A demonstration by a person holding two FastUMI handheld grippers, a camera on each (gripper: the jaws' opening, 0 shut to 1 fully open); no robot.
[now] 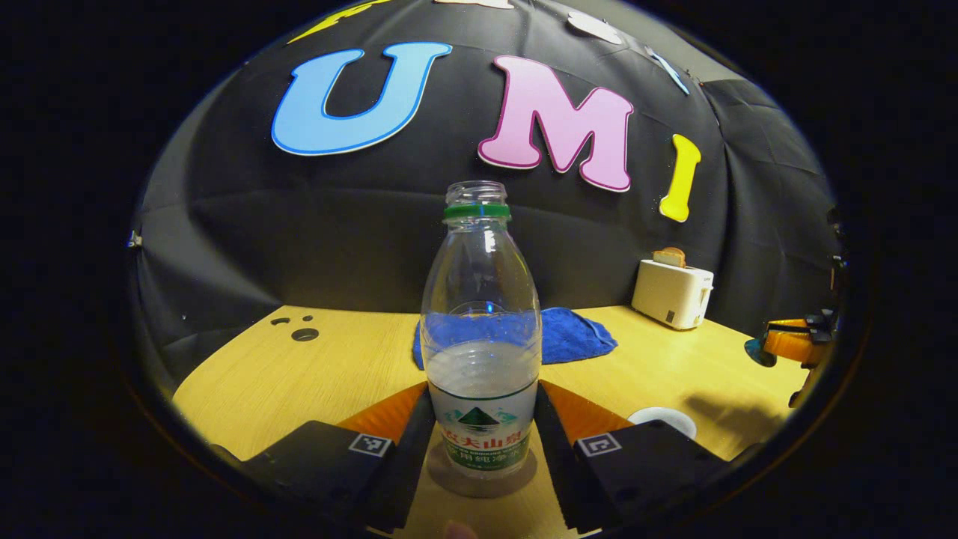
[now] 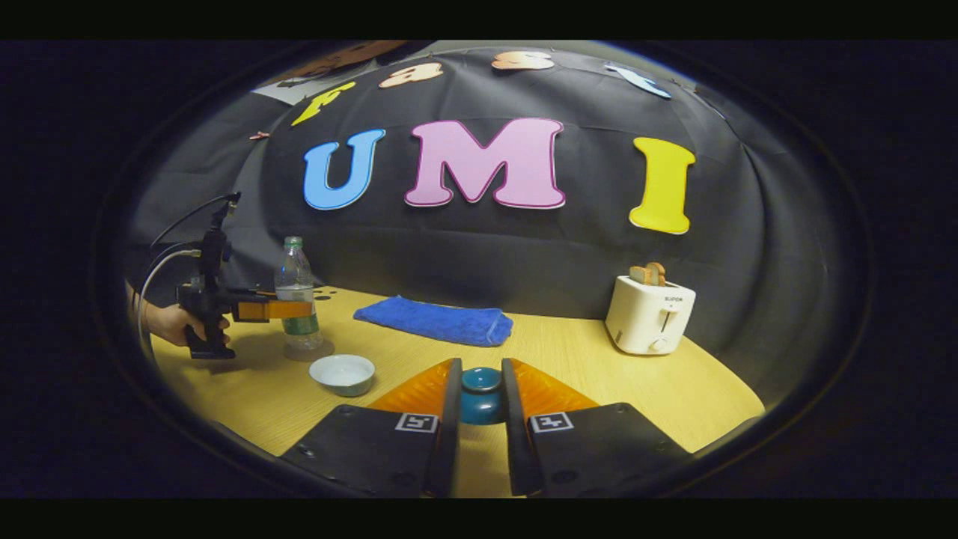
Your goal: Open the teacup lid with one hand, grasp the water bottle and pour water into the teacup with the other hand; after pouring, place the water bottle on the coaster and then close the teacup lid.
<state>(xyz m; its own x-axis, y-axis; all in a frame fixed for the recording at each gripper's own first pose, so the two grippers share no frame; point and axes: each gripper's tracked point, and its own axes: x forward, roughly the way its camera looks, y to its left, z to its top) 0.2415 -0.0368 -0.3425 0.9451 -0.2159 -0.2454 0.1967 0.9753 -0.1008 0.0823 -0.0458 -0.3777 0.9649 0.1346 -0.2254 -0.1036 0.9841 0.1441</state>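
A clear water bottle (image 1: 480,329), uncapped and part full, stands upright on a round coaster (image 1: 516,479). My left gripper (image 1: 483,393) has a finger against each side of its label. In the right gripper view the same bottle (image 2: 295,296) stands at the far left in that gripper (image 2: 288,308), held by a hand (image 2: 168,323). My right gripper (image 2: 480,389) is shut on the teal teacup lid (image 2: 480,395) and holds it just above the table. The white teacup (image 2: 343,373) sits uncovered between the two grippers; its rim (image 1: 662,418) shows beside my left gripper's right finger.
A folded blue cloth (image 2: 434,320) lies at the back of the wooden table (image 2: 584,374). A white toaster (image 2: 649,314) with toast in it stands at the back right. Small holes (image 1: 303,333) mark the table's far left corner.
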